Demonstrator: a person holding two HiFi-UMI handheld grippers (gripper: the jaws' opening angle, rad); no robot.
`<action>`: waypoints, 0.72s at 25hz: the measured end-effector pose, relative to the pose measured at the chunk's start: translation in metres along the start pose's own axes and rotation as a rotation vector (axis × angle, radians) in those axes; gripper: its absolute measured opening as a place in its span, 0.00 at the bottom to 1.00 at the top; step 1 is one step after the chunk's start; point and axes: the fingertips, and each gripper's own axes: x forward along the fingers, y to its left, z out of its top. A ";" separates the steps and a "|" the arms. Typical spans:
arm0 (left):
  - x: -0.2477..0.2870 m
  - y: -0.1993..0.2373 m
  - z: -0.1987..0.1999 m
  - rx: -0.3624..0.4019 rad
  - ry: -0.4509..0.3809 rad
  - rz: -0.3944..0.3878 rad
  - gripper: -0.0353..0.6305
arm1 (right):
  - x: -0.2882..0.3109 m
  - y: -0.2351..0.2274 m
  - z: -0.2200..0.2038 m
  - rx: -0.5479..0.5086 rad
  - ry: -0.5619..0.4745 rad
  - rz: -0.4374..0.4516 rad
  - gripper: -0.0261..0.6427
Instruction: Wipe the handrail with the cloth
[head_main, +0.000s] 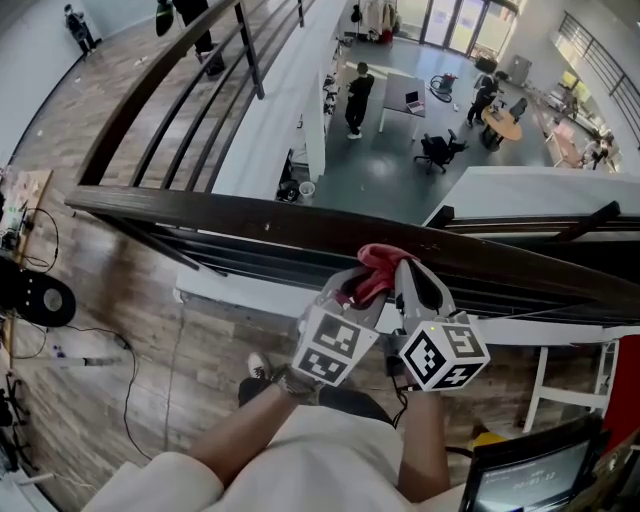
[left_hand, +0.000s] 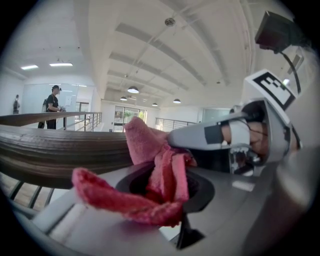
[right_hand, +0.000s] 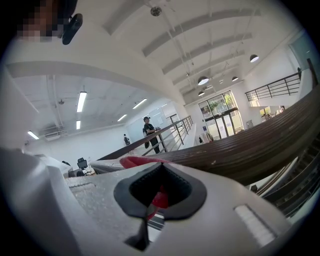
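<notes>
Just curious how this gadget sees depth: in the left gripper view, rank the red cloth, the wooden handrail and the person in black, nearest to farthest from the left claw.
1. Red cloth: pinched in the left claw, centre.
2. Handrail: just behind, running left.
3. Person in black: far left, in the background.

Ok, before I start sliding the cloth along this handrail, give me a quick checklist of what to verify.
1. Hold of left gripper on the red cloth: ok, shut on it.
2. Hold of right gripper: ok, red cloth shows between its jaws.
3. Cloth resting on the wooden handrail: ok in the head view.
4. Cloth spread flat for wiping: not ok, bunched between the grippers.
5. Rail top free of things along the stroke: ok.
6. Pressure on the rail: cannot tell.
</notes>
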 end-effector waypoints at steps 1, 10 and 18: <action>0.000 0.001 0.000 -0.003 -0.003 0.000 0.16 | 0.000 0.001 0.000 0.003 0.000 0.000 0.04; -0.001 0.005 -0.001 -0.032 -0.019 0.010 0.16 | 0.001 0.004 -0.001 -0.044 0.010 -0.026 0.04; -0.007 0.017 -0.007 -0.074 -0.020 0.044 0.16 | 0.007 0.013 -0.010 -0.029 0.039 0.002 0.04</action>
